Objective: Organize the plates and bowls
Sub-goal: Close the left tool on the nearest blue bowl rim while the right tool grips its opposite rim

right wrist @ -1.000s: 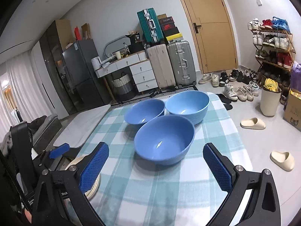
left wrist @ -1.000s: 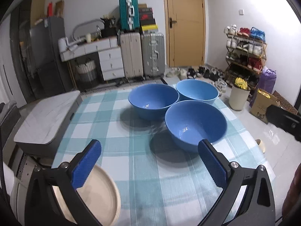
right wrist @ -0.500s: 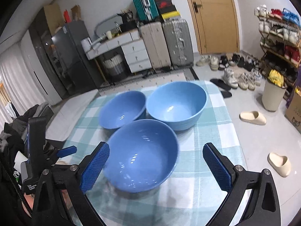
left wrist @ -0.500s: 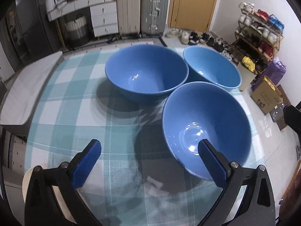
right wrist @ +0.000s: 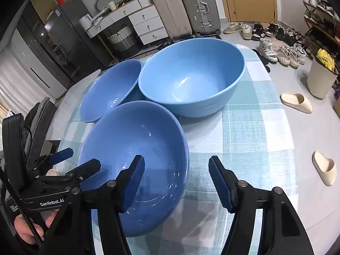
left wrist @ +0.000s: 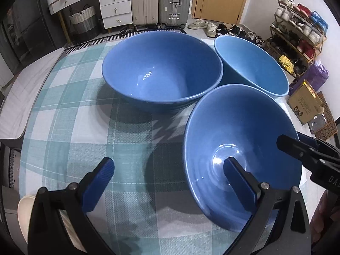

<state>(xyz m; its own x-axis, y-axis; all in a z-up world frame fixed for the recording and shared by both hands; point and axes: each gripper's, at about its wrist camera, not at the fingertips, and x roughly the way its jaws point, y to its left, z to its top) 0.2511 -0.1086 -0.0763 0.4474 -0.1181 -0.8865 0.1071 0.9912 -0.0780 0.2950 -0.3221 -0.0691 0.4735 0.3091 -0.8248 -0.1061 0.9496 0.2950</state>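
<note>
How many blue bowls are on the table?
3. The nearest bowl sits by the tongs, a darker bowl is behind it on the left, and the light blue bowl is behind on the right. None look hidden.

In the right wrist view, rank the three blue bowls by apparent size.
1. Light blue far bowl
2. Nearest blue bowl, though closeness inflates it
3. Left blue bowl, partly hidden, so unsure

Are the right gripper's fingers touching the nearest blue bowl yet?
Cannot tell. In the right wrist view the fingers straddle the bowl rim while closing, but no contact or gap shows plainly.
</note>
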